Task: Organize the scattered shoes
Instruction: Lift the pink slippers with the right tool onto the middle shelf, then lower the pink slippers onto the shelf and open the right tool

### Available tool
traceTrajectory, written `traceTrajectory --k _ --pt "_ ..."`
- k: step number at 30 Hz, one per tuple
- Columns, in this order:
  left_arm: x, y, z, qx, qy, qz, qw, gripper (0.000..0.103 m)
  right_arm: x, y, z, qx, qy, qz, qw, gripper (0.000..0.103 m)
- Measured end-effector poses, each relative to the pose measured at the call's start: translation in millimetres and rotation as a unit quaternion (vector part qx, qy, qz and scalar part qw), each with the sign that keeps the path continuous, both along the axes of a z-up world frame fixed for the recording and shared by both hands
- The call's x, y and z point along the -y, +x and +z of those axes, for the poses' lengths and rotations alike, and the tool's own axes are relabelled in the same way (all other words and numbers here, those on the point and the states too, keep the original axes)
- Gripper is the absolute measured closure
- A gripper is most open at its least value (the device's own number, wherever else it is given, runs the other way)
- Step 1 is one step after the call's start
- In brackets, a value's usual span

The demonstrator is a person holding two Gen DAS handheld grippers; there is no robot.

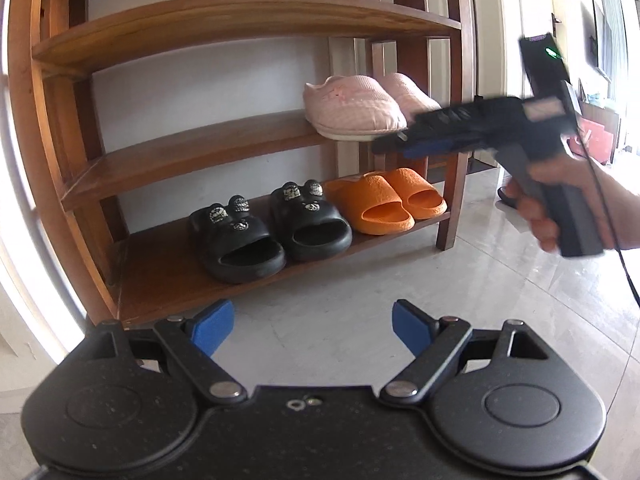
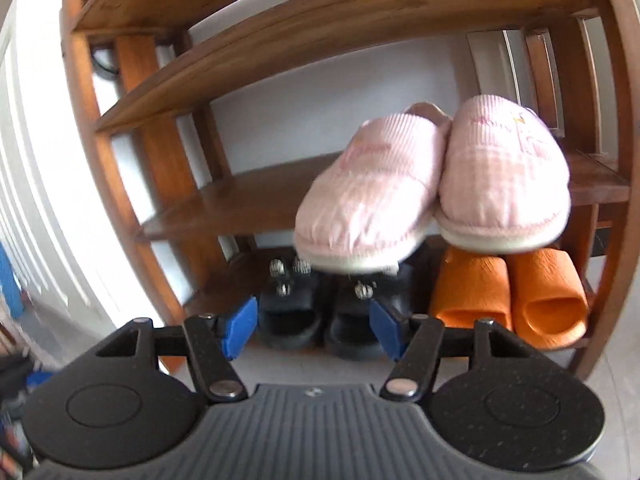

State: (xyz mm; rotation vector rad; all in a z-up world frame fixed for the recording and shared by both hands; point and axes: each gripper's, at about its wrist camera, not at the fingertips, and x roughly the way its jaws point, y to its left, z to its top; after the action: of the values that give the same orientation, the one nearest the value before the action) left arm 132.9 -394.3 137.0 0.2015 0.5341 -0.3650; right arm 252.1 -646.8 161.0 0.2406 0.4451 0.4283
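A wooden shoe rack (image 1: 192, 152) stands against a white wall. A pair of pink slippers (image 1: 352, 106) sits on its middle shelf at the right, toes over the front edge. On the bottom shelf are a pair of black slides (image 1: 272, 228) and a pair of orange slides (image 1: 384, 204). My left gripper (image 1: 312, 326) is open and empty, low over the floor in front of the rack. My right gripper (image 2: 312, 326) is open and empty, just in front of and below the pink slippers (image 2: 432, 184). It also shows in the left wrist view (image 1: 400, 144), beside the slippers.
Grey tiled floor (image 1: 460, 304) lies in front of the rack. The upper shelves (image 1: 240, 24) hold nothing. The left half of the middle shelf (image 2: 248, 196) is bare. A doorway and room furniture show at the far right (image 1: 600, 120).
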Motion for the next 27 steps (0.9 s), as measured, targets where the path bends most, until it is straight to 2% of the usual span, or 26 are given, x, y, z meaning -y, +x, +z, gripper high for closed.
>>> traceTrajectory --k 2,5,9,11,14,20,22,27 --pt "-1.3 2.1 -0.9 -0.003 0.0 0.005 1.0 0.015 -3.9 12.4 4.1 -0.005 0.021 -0.005 1.0 0.037" --pt "-3.5 5.1 -3.1 -0.014 -0.005 0.014 0.9998 0.015 -6.7 26.3 10.8 -0.007 0.028 -0.018 0.999 0.037" --pt "-2.8 8.2 -3.4 -0.024 -0.008 0.018 0.9995 0.015 -4.5 68.7 20.5 -0.032 0.002 -0.062 0.998 0.039" --pt "-0.7 6.7 -1.6 -0.021 -0.006 0.012 0.9997 0.015 2.9 86.0 22.4 -0.048 0.017 -0.085 0.995 0.038" --pt "1.6 2.5 -0.1 -0.011 -0.003 0.001 0.9999 0.013 9.0 80.6 24.6 -0.06 0.044 -0.079 0.994 0.037" --pt "3.8 6.6 -6.8 -0.019 0.001 -0.001 0.9998 0.012 18.9 24.1 5.4 -0.053 -0.003 -0.073 0.996 0.037" --pt "5.1 7.1 -7.3 -0.024 0.002 0.0 0.9997 0.012 30.1 25.8 5.5 -0.05 -0.003 -0.085 0.995 0.037" --pt "5.9 3.2 -4.0 -0.017 0.006 0.001 0.9998 0.012 63.5 60.8 13.3 -0.061 0.03 -0.12 0.99 0.037"
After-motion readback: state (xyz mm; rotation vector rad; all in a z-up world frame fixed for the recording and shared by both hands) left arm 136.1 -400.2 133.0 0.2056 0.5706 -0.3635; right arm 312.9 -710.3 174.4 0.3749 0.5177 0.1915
